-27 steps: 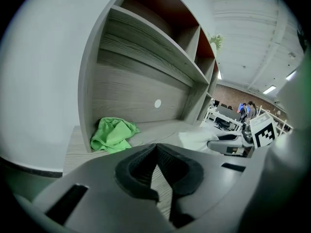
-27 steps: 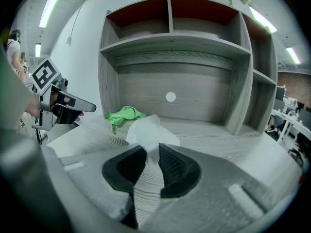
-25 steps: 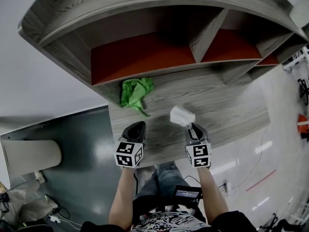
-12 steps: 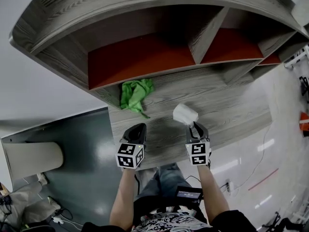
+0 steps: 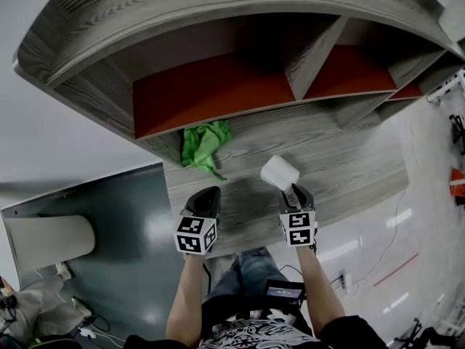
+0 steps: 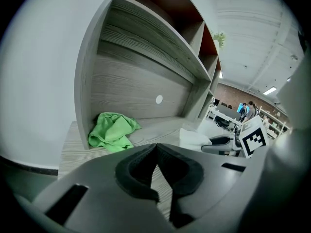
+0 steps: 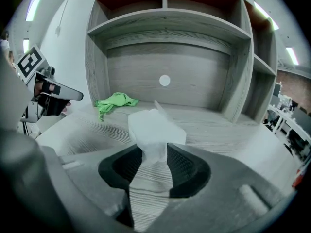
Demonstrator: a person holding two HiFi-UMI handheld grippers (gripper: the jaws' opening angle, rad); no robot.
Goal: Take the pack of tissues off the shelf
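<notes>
The white pack of tissues [image 5: 279,172] is off the shelf and low over the grey wooden surface [image 5: 341,166] in front of it. My right gripper [image 5: 293,190] holds its near end. In the right gripper view the pack [image 7: 154,127] stands up from between the pads, pinched narrow there. The jaws of this gripper [image 7: 154,154] have just been opening, with the pack still between them and touching both pads. My left gripper [image 5: 207,193] hovers to the left, jaws shut [image 6: 156,147] on nothing. From there the pack [image 6: 193,137] shows at the right.
A crumpled green cloth [image 5: 203,140] lies at the left foot of the shelf unit [image 5: 218,86], whose red-backed compartments show nothing inside. The surface's front edge runs just under both grippers. Below is grey floor, with a pale object [image 5: 47,238] at the left.
The right gripper with the pack has sunk a little toward the wooden surface and shifted slightly right. The left gripper and the green cloth have stayed put.
</notes>
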